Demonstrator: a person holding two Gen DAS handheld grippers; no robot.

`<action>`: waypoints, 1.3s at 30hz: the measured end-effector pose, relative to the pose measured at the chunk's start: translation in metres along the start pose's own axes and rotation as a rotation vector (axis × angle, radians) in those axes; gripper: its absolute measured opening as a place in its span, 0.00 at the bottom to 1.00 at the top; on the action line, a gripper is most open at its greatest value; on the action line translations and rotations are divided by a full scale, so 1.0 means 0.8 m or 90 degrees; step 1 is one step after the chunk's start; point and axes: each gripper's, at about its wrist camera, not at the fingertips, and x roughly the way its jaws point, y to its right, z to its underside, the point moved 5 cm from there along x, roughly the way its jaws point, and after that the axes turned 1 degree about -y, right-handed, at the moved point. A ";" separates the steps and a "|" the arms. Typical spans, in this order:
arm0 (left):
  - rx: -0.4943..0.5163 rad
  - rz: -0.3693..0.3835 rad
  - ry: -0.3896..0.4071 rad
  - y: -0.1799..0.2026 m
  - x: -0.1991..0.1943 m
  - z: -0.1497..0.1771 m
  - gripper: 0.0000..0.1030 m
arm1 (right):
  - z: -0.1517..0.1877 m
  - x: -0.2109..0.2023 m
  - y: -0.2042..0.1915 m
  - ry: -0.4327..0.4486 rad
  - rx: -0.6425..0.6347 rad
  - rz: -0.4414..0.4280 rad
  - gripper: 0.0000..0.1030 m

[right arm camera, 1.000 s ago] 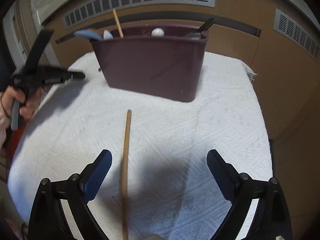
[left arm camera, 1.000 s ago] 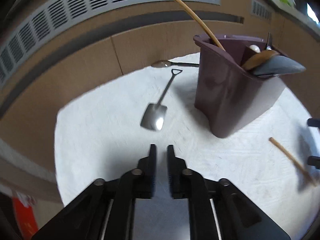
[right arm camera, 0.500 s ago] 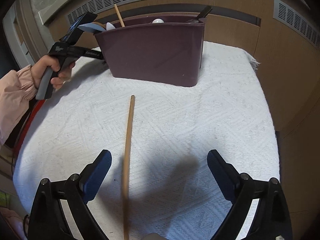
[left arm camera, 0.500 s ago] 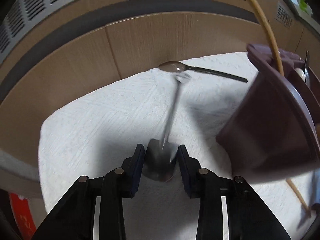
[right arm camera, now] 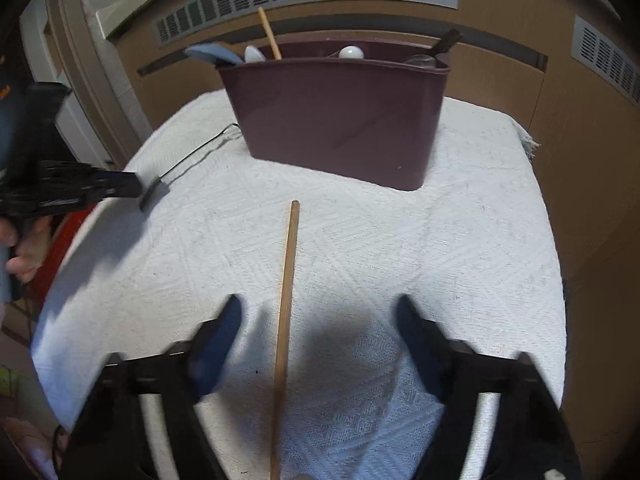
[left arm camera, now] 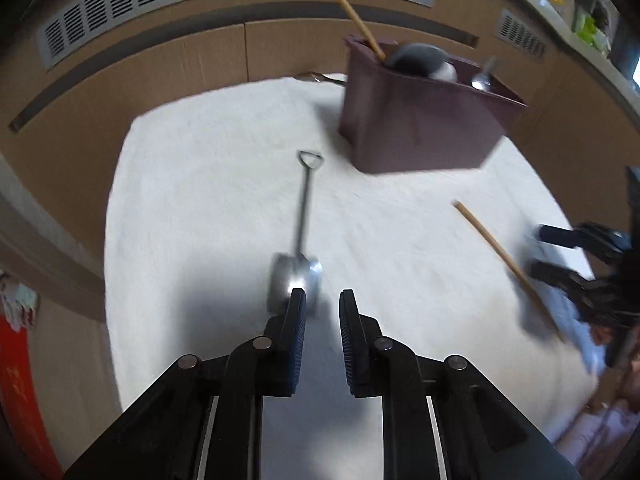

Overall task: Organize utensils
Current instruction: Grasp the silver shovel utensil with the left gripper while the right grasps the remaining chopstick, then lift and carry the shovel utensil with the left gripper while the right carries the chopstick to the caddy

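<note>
Cloth (right arm camera: 460, 240), white and woven, covers the table where the sorting goes on. At twelve o'clock from the right gripper (right arm camera: 320, 316) stands the maroon utensil holder (right arm camera: 340, 120), upright, with a wooden stick, pale spoon heads and dark handles poking out of its top. A wooden chopstick (right arm camera: 286, 320) lies flat on the cloth between the right gripper's fingers (right arm camera: 218, 344), running from six o'clock up toward the holder; the jaws have just been closing around it, yet both pads stand clear of the wood, so nothing is grasped. Off at nine o'clock a hand (right arm camera: 24, 248) carries the left gripper (left arm camera: 322, 300). From its own camera, its jaws have just been narrowing to a slim gap with nothing between them. The shovel-shaped metal spoon (left arm camera: 298, 256) lies on the cloth at about eleven o'clock from its tips, the bowl partly tucked behind the left finger, the looped handle end pointing away toward twelve. Whether that finger touches the bowl I cannot tell through the blur. Another spoon (left arm camera: 316, 77) lies beyond, beside the holder.
</note>
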 end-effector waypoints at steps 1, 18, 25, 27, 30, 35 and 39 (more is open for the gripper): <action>0.000 0.010 -0.008 0.012 -0.008 0.016 0.17 | 0.000 0.004 -0.005 -0.007 -0.010 -0.003 0.43; 0.039 -0.078 -0.138 -0.026 0.078 -0.089 0.26 | -0.002 0.014 -0.020 -0.026 -0.041 -0.015 0.05; 0.044 -0.076 -0.142 -0.018 0.105 -0.109 0.06 | -0.004 -0.004 -0.006 0.001 -0.006 -0.039 0.05; 0.050 -0.089 -0.121 -0.015 0.100 -0.101 0.06 | -0.006 -0.008 -0.005 0.008 0.001 -0.046 0.05; 0.038 -0.082 -0.094 -0.012 0.084 -0.081 0.06 | -0.007 -0.014 -0.006 0.018 0.022 -0.063 0.05; 0.001 -0.036 -0.023 0.005 0.033 -0.043 0.06 | -0.010 -0.024 -0.009 0.033 0.041 -0.078 0.05; -0.048 0.018 0.056 0.023 -0.014 -0.014 0.05 | -0.011 -0.039 -0.006 0.053 0.054 -0.083 0.05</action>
